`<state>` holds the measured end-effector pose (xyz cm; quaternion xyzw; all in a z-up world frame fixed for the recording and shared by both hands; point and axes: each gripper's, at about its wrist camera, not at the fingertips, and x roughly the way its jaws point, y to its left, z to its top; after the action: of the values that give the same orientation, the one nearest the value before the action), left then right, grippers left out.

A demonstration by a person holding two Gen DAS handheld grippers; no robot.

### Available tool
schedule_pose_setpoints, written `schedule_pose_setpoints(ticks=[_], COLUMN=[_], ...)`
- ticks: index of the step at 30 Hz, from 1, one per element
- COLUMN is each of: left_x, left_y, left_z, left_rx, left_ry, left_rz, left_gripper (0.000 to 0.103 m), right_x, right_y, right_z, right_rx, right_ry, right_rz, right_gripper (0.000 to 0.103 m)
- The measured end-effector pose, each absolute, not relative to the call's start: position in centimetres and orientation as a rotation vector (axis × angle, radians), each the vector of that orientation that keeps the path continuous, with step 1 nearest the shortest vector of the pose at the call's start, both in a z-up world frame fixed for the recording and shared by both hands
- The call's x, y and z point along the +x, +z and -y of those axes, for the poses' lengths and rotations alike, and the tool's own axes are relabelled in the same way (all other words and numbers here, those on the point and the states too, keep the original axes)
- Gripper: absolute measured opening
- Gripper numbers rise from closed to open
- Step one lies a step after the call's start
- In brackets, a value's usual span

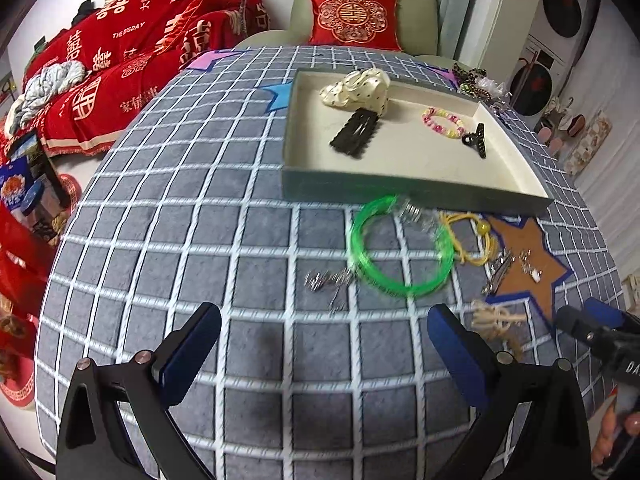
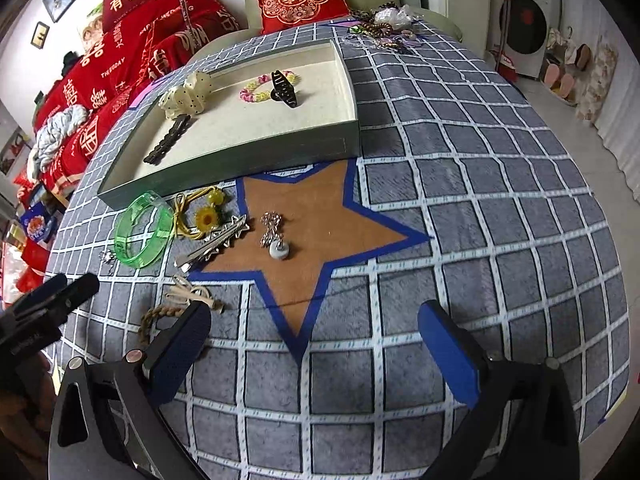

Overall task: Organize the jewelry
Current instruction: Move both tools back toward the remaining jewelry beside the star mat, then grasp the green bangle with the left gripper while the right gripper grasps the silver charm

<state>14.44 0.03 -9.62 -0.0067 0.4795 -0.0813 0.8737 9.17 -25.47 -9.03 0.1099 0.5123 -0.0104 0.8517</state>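
The left gripper point(image 1: 324, 336) and right gripper point(image 2: 314, 328) are both standing wide open and holding nothing, hovering over the grey checked cloth point(image 2: 480, 240). Just before the tray point(image 2: 256, 152), the translucent green bangle point(image 2: 142, 236) is lying beside a yellow flower hair tie point(image 2: 206, 218) and a silver clip point(image 2: 216, 242). Inside the tray are resting a cream dotted scrunchie point(image 2: 186, 94), a black comb clip point(image 2: 168, 140), a beaded bracelet point(image 2: 260, 90) and a black claw clip point(image 2: 284, 88).

The left black two-finger gripper with blue pads point(image 1: 324, 344) is hovering with its jaws spread wide and nothing between them. The right black two-finger gripper with blue pads point(image 2: 314, 344) is likewise gaping wide and holding nothing.
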Motion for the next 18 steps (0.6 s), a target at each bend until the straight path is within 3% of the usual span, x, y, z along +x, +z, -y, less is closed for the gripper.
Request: schedule_pose_setpoints(ticks=[7, 8, 9, 18], left_x=[16.6, 16.8, 17.0, 18.6], left_y=[-10.3, -10.3, -10.4, -11.1], left_z=[1.7, 1.8, 2.0, 3.5], left_rx=[0.038, 0.042, 0.049, 0.095], left_ry=[-0.17, -0.171, -0.177, -0.204], left_rz=[-1.012, -1.012, -1.012, -1.025], left_gripper=[0.103, 0.102, 0.093, 0.085], right_x=[10.6, 10.8, 11.0, 12.3], right_y=[-9.6, -9.7, -9.8, -10.2], right_z=[24.8, 24.7, 24.6, 23.0], right_rx=[0.192, 0.185, 0.174, 0.08], right_ry=[-0.022, -0.022, -0.022, -0.02], right_rz=[-1.088, -1.089, -1.089, -1.089], right_gripper=[0.102, 0.101, 0.101, 0.093])
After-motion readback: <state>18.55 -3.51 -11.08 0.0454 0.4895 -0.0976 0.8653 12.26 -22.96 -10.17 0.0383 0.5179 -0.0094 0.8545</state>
